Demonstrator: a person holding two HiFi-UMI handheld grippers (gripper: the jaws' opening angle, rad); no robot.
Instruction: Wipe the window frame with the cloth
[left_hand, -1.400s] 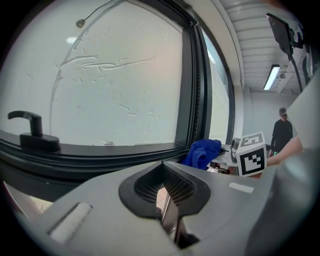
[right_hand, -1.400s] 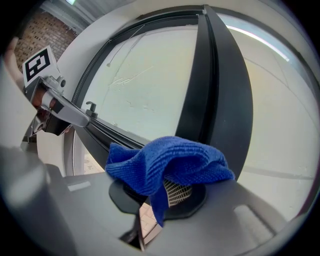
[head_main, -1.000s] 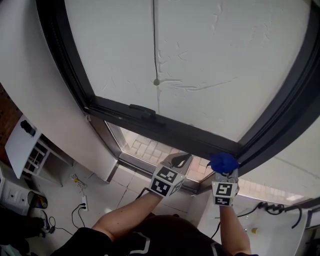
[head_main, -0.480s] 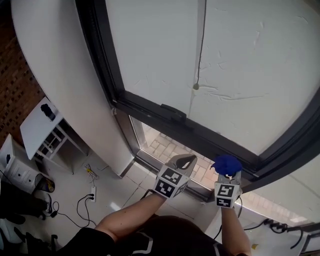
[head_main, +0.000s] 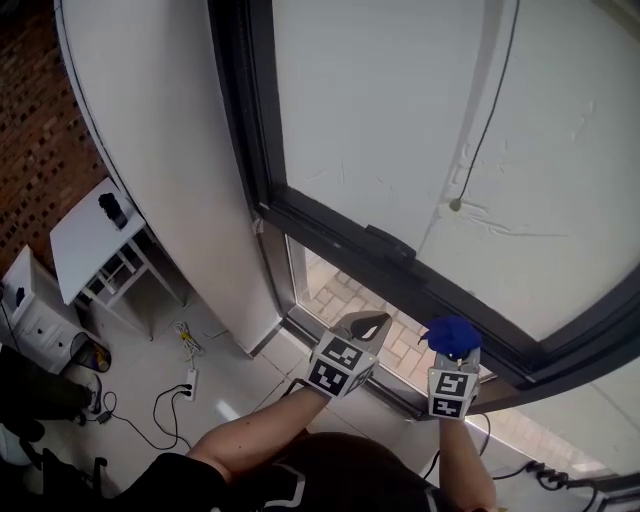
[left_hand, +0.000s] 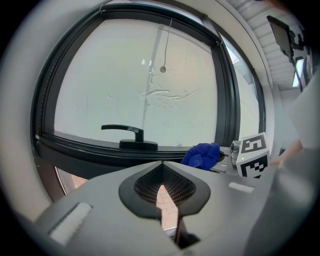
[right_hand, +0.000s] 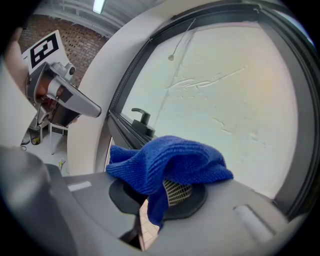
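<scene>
A dark window frame (head_main: 325, 228) with a black handle (head_main: 393, 241) on its lower rail runs across the head view. My right gripper (head_main: 451, 347) is shut on a bunched blue cloth (head_main: 449, 331) and hangs just below that rail, apart from it. In the right gripper view the cloth (right_hand: 167, 160) drapes over the jaws and hides the tips. My left gripper (head_main: 366, 322) is beside it to the left, shut and holding nothing. Its pads (left_hand: 145, 185) meet at the tip in the left gripper view, with the handle (left_hand: 126, 131) and cloth (left_hand: 202, 154) beyond.
A pull cord with a bead (head_main: 455, 205) hangs in front of the frosted pane. A white wall (head_main: 150, 150) stands left of the frame. Below left are a white side table (head_main: 92, 245), cables and a socket strip (head_main: 185, 378) on the tiled floor, and a brick wall (head_main: 30, 150).
The head view has swung left and down: the window frame now sits further right, and more wall, floor and brick show. Both grippers keep their places below the rail, cloth still held.
</scene>
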